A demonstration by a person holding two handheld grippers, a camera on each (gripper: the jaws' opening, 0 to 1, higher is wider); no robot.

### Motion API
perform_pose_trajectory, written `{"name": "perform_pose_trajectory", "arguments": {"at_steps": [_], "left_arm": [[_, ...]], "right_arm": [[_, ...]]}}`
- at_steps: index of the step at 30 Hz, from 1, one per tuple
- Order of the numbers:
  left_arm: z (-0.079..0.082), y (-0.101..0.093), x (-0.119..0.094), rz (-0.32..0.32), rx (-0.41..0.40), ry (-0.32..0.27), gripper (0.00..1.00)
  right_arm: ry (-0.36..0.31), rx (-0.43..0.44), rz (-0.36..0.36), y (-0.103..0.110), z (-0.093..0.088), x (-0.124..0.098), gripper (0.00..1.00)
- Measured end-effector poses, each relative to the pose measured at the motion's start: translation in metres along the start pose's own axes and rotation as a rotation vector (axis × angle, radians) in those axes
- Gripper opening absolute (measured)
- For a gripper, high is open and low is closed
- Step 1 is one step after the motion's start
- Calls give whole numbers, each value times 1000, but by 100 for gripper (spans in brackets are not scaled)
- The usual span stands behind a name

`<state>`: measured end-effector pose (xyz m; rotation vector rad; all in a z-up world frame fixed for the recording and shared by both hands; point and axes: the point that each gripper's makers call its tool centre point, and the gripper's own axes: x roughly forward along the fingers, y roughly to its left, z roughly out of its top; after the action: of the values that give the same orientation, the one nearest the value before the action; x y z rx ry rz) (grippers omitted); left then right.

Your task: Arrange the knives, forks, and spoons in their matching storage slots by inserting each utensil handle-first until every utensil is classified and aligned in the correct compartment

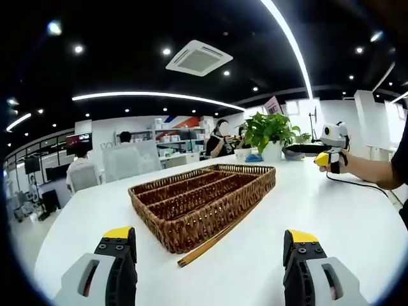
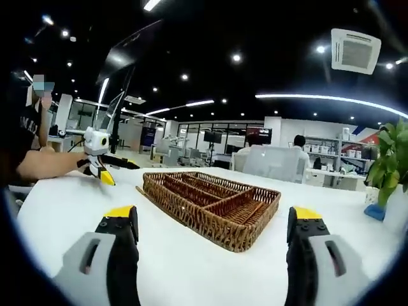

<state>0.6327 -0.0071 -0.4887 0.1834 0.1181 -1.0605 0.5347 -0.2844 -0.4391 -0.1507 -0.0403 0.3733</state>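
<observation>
A brown wicker tray [image 1: 191,226] with several long compartments sits on the white table [image 1: 331,217]; the slots look bare inside. A thin wooden strip [image 1: 220,236] lies on the table against its near side. My left gripper [image 1: 209,248] is open, its yellow-tipped jaws wide apart just short of the tray. A hand holds my right gripper [image 1: 331,153] up at the far right. In the right gripper view the same tray [image 2: 210,226] lies ahead of the open right gripper [image 2: 213,233], and the left gripper [image 2: 99,159] hangs over the table at the left.
A potted green plant [image 1: 271,131] in a white pot stands behind the tray, also at the edge [image 2: 392,159]. A person's forearm [image 2: 44,166] reaches in from the left. People sit at desks beyond the table.
</observation>
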Motion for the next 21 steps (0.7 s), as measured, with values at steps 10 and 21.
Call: {"name": "perform_pose_trajectory", "arguments": {"at_steps": [10, 21], "left_arm": [[-25, -7, 8, -39, -55, 115, 100], [-42, -28, 12, -127, -81, 212, 90]], "right_arm": [[22, -19, 11, 4, -6, 1, 100], [26, -13, 15, 7, -7, 2, 100]]}}
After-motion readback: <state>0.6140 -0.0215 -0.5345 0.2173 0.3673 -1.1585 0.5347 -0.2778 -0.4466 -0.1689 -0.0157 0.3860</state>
